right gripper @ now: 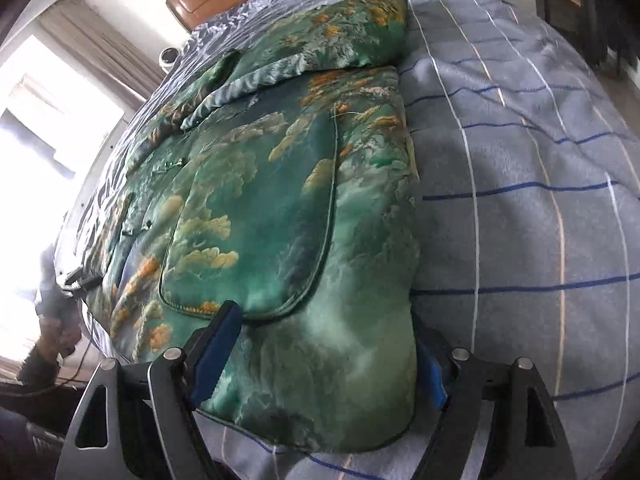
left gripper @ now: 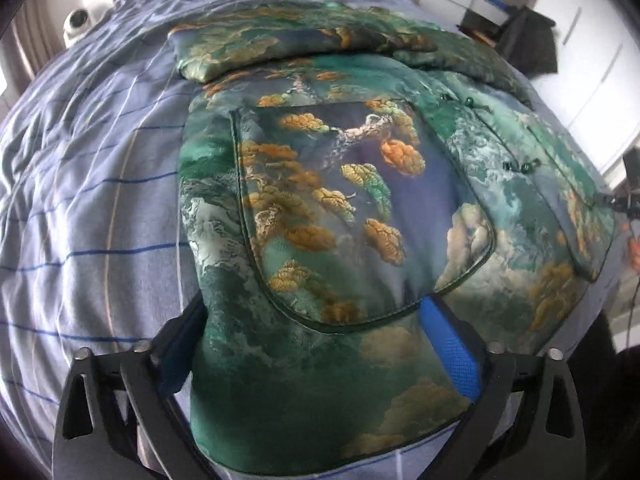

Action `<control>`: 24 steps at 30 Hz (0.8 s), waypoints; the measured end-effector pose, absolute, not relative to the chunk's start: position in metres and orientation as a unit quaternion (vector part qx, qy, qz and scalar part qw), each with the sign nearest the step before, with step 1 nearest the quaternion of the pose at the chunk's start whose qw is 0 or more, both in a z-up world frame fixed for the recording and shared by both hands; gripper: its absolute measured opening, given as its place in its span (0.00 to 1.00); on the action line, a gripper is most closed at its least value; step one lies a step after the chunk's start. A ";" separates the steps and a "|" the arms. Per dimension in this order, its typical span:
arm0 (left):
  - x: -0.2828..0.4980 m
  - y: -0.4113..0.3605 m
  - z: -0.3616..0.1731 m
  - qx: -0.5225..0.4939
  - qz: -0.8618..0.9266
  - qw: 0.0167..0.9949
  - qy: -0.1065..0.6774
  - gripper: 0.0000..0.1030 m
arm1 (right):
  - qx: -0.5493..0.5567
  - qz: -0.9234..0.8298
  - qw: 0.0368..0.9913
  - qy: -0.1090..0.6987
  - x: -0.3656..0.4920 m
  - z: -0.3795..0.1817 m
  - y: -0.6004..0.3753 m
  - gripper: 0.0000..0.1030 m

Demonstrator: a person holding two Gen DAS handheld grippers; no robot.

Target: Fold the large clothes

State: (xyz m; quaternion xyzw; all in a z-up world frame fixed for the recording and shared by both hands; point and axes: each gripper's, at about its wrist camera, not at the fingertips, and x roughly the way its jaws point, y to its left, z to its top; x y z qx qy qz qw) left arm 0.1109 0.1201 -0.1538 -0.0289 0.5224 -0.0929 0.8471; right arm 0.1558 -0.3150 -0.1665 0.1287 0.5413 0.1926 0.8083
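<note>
- Jacket (left gripper: 332, 208) on the bed (left gripper: 88, 208) looks puffy, soft, slippery.
- Left tool (left gripper: 320, 344) and right tool (right gripper: 328, 344) straddle its bottom corners, spread wide; grab there.

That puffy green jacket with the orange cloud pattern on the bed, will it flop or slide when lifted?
The puffy green satin jacket probably sags rather than holds shape: it lies in soft folds. Its glossy sheen suggests it is slippery. The padding looks bulky but likely light. Both the left gripper and right gripper straddle its hem.
</note>
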 end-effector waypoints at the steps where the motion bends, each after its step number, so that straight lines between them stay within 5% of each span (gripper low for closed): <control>1: 0.111 0.123 -0.151 -0.038 -0.089 0.847 0.523 0.65 | 0.133 0.193 0.807 0.542 0.157 -0.165 -0.316 0.56; 2: 0.111 0.128 -0.149 -0.048 -0.079 0.846 0.525 0.44 | 0.127 0.193 0.809 0.540 0.156 -0.161 -0.315 0.34; 3: 0.111 0.132 -0.147 -0.058 -0.074 0.845 0.526 0.28 | 0.120 0.193 0.811 0.539 0.155 -0.157 -0.313 0.32; 5: 0.113 0.142 -0.143 -0.091 -0.073 0.841 0.528 0.23 | 0.112 0.199 0.816 0.531 0.147 -0.147 -0.311 0.23; 24: 0.060 0.155 -0.120 -0.058 -0.066 0.843 0.531 0.19 | 0.066 0.220 0.812 0.537 0.104 -0.115 -0.298 0.17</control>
